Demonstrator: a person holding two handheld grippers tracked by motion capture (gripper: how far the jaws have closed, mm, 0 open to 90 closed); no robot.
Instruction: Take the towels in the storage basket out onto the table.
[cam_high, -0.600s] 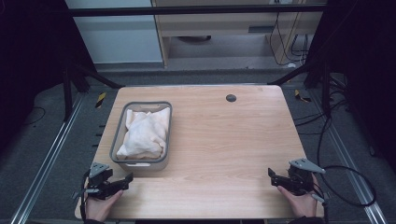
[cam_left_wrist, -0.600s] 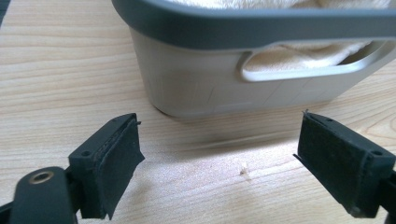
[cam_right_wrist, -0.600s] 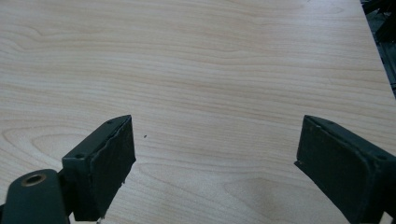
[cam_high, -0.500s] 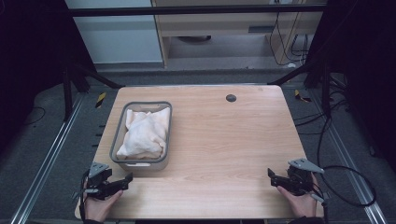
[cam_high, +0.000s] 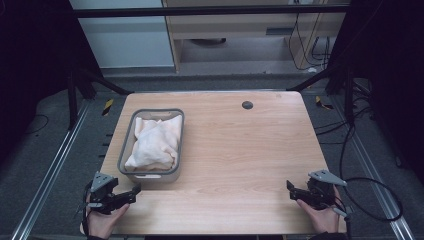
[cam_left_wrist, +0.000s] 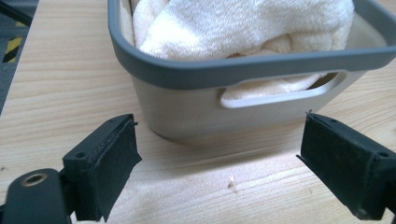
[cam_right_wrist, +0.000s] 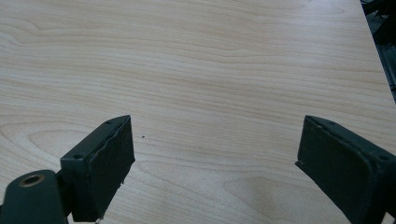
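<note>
Both claws stood wide and empty at the frame's bottom: the left claw just short of the basket holding a towel, the right claw over bare worktop.

high: above, forward-down | left: close on basket | right: close on table

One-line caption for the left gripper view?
Open left gripper faces a grey basket holding a cream towel.
</note>
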